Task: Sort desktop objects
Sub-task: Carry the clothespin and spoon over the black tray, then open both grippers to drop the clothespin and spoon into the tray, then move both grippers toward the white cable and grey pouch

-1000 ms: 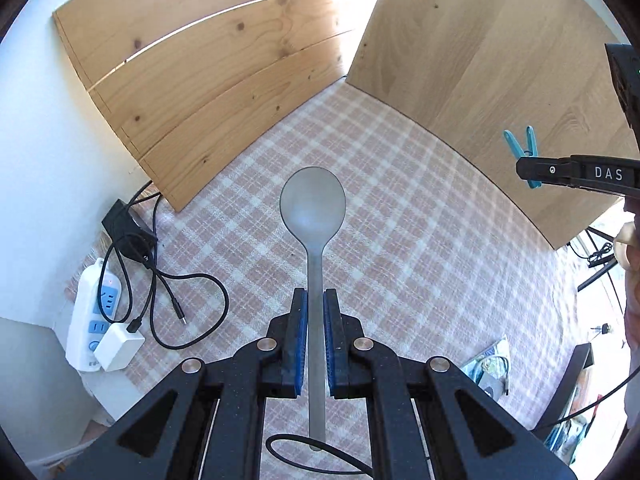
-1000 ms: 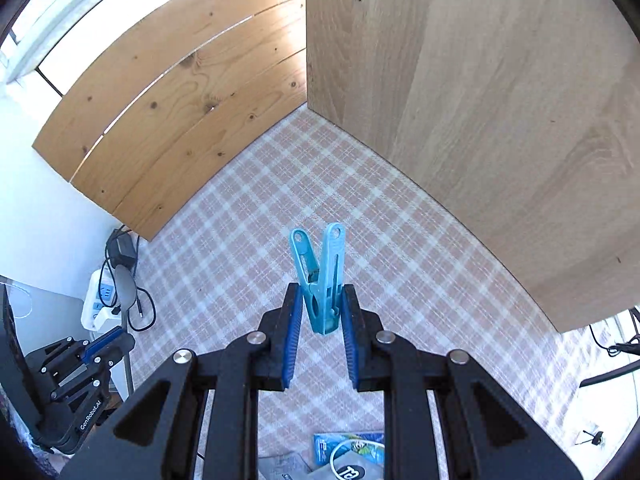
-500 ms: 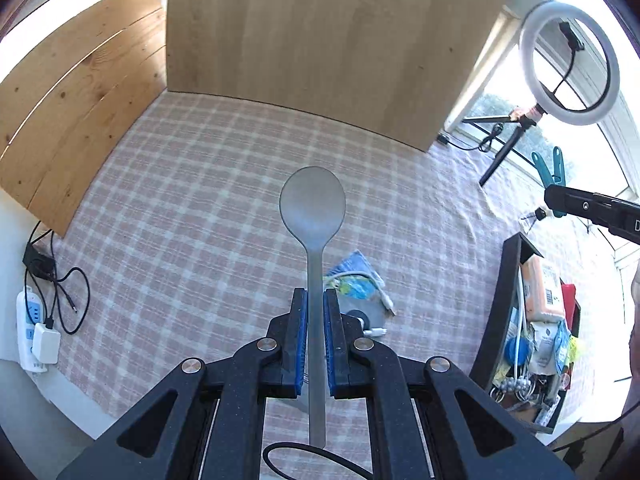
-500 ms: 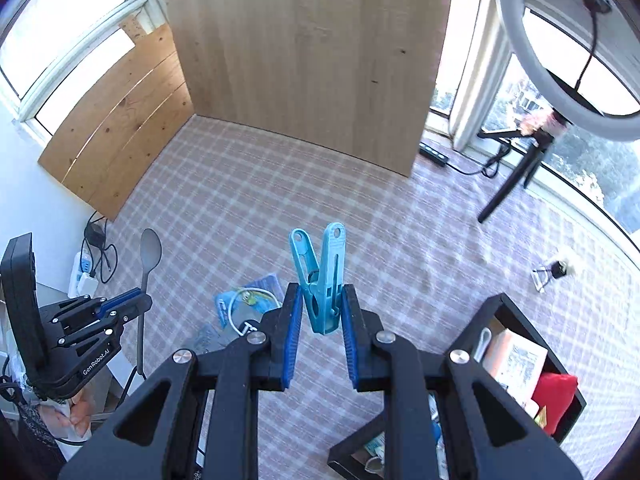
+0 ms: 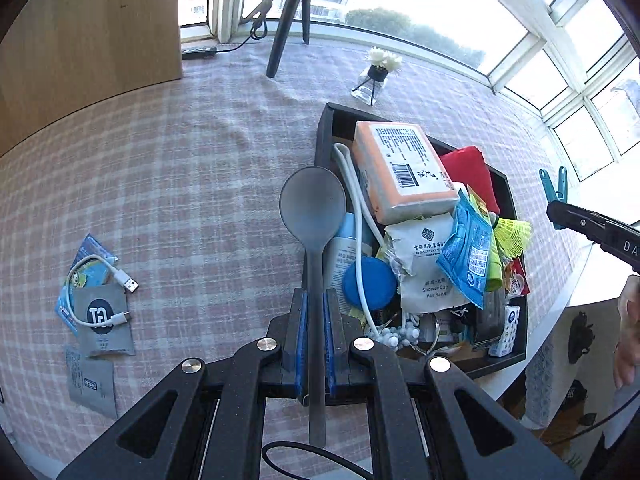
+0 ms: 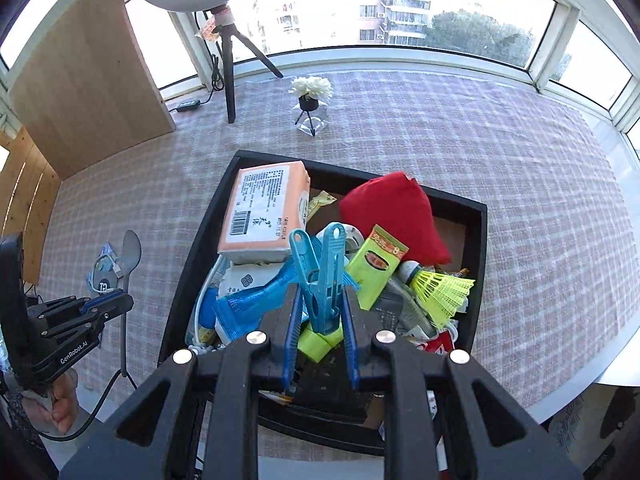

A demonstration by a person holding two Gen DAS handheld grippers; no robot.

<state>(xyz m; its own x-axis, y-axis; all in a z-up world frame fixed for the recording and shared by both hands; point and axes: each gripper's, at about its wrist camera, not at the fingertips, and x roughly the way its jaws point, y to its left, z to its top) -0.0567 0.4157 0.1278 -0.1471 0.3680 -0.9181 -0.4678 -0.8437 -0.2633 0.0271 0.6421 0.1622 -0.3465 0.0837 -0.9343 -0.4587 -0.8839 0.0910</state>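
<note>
My left gripper [image 5: 315, 312] is shut on the handle of a grey spoon [image 5: 313, 208], whose bowl hangs over the left edge of a black tray [image 5: 322, 140]. My right gripper [image 6: 320, 312] is shut on a blue clothespin [image 6: 320, 272] and holds it above the same tray [image 6: 208, 216], which is full of mixed items. The clothespin also shows at the right of the left wrist view [image 5: 554, 186]. The left gripper with the spoon shows at the left of the right wrist view [image 6: 108, 308].
On the checked cloth left of the tray lie a white USB cable [image 5: 96, 276], grey sachets [image 5: 102, 320] and a blue packet. A small flower vase [image 6: 311, 100], a tripod [image 6: 229, 64] and a wooden board [image 6: 88, 84] stand behind. The table edge is near the right.
Both grippers have swung right, from the wooden boards over to the black tray. The spoon and the clothespin stay held as before.
</note>
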